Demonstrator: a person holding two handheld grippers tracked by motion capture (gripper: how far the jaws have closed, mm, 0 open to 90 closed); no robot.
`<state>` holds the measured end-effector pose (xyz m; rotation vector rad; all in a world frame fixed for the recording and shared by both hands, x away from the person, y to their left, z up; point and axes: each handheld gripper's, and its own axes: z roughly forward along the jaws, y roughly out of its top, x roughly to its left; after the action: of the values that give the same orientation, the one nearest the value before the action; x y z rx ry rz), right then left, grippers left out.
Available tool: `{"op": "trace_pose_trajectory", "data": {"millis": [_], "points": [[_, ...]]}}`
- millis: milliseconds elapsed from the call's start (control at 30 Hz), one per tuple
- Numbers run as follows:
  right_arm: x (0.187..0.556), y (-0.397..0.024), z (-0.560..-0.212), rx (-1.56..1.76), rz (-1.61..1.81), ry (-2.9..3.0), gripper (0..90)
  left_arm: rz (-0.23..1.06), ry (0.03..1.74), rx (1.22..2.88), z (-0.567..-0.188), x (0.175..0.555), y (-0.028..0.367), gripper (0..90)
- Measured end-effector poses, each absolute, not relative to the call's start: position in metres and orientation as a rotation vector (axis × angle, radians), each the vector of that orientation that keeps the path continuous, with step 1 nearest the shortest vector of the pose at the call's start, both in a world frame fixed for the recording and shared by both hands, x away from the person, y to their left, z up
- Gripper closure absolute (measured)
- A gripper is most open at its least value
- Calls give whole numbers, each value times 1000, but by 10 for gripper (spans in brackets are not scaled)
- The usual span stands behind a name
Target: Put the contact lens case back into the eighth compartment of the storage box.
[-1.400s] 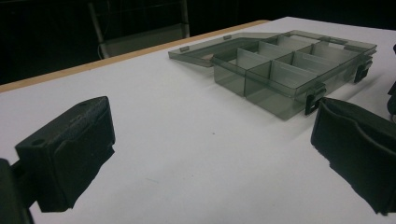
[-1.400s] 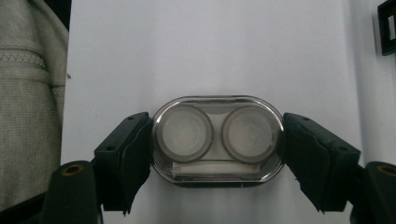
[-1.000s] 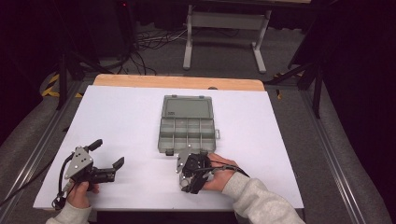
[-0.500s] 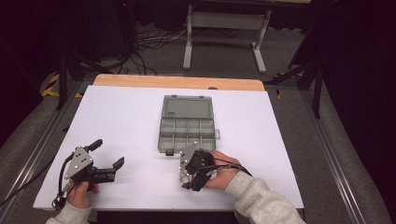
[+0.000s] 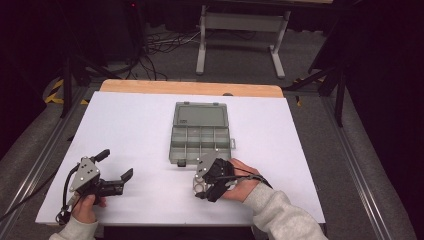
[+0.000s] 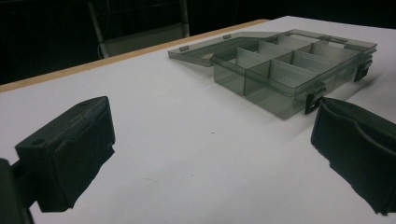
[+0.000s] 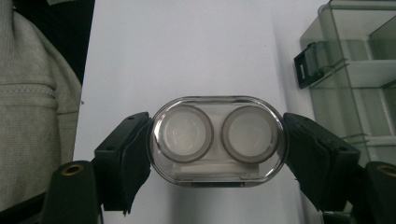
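High view: the right gripper [image 5: 202, 184] sat low centre, just below the open organiser box [image 5: 200, 132] on the bench [image 5: 125, 125]. Left gripper view: its jaws gaped wide, empty, parked aside. Right gripper view: jaws clamped the clear two-well case [image 7: 218, 140] endwise, probably for dropping into a compartment.

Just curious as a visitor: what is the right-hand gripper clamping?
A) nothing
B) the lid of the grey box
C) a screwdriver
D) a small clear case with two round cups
D: the right gripper has its jaws pressed on both ends of the clear case.
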<state>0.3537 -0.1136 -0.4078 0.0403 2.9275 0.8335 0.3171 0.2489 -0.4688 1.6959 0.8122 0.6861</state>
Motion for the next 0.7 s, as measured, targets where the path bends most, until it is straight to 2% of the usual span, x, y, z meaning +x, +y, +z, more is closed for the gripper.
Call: {"op": "trace_pose_trajectory", "data": {"millis": [700], "points": [[356,-132,-388,81,986,2827,266,689,817,1694,-469,317,249,4]]}}
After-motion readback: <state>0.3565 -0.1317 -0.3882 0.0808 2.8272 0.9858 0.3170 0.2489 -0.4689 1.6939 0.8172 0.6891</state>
